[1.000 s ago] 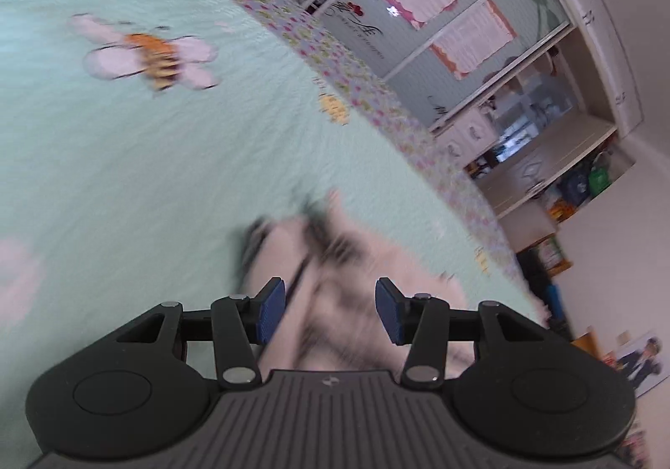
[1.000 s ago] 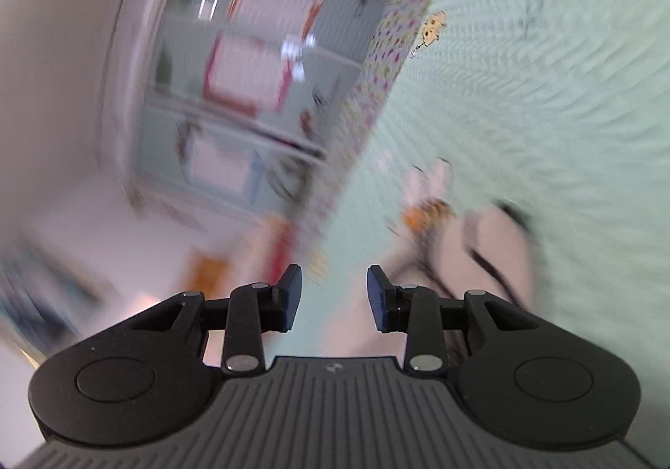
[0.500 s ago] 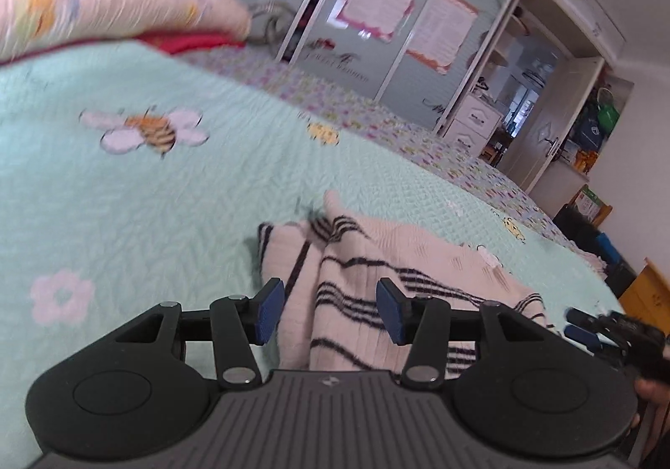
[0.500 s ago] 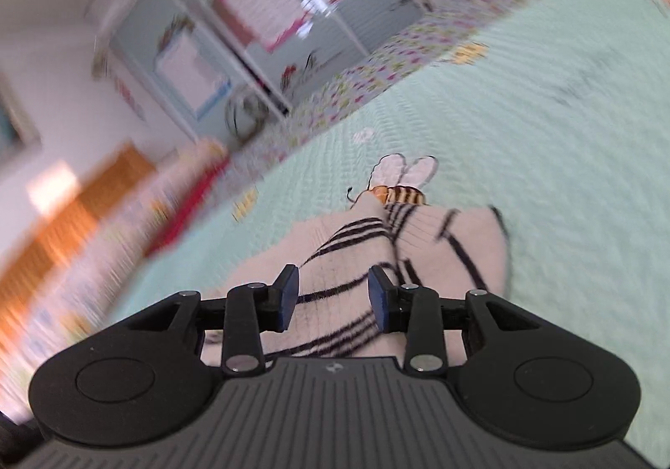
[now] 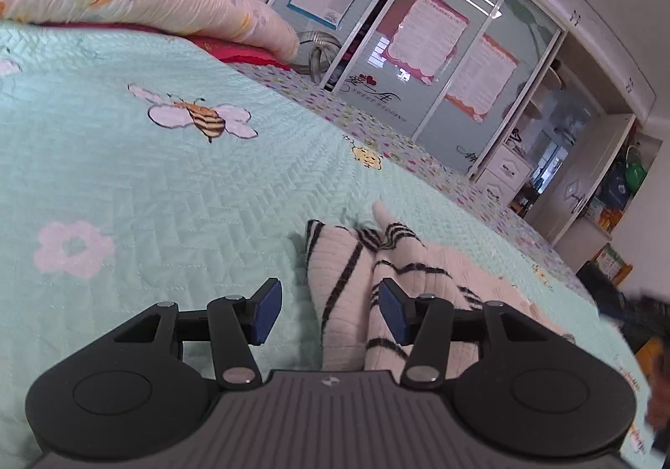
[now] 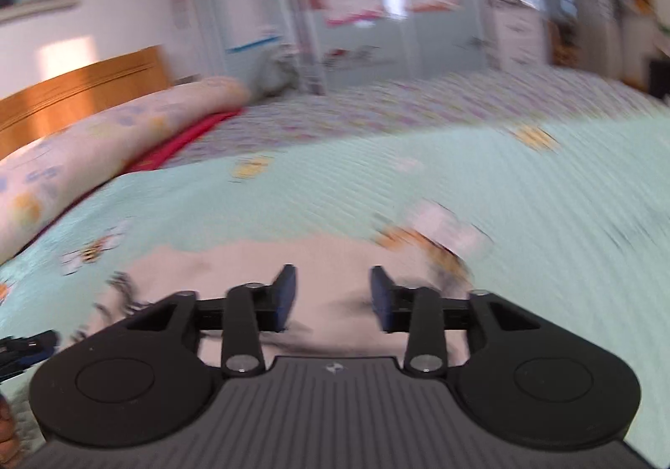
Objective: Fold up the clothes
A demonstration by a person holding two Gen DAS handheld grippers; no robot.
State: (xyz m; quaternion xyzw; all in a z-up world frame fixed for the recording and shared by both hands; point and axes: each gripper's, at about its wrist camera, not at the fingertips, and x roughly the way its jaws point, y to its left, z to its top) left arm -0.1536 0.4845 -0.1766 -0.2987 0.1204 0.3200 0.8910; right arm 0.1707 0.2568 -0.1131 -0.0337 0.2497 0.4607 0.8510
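A mint quilted bed [image 5: 176, 184] fills the frame, wardrobe doors [image 5: 418, 50] at upper right. The striped sweater [image 5: 402, 272] lies lower centre. Left gripper [image 5: 331, 307] and right gripper [image 6: 333, 295] jaws gape, empty.

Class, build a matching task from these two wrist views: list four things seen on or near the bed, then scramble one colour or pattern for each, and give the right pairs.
Things
1. knitted garment
2. quilted bedspread
3. pads of the left tongs
4. wooden headboard

Colours
A. mint green
B. orange-brown
C. cream with black stripes
D. dark blue

Pairs: 1-C, 2-A, 3-D, 4-B
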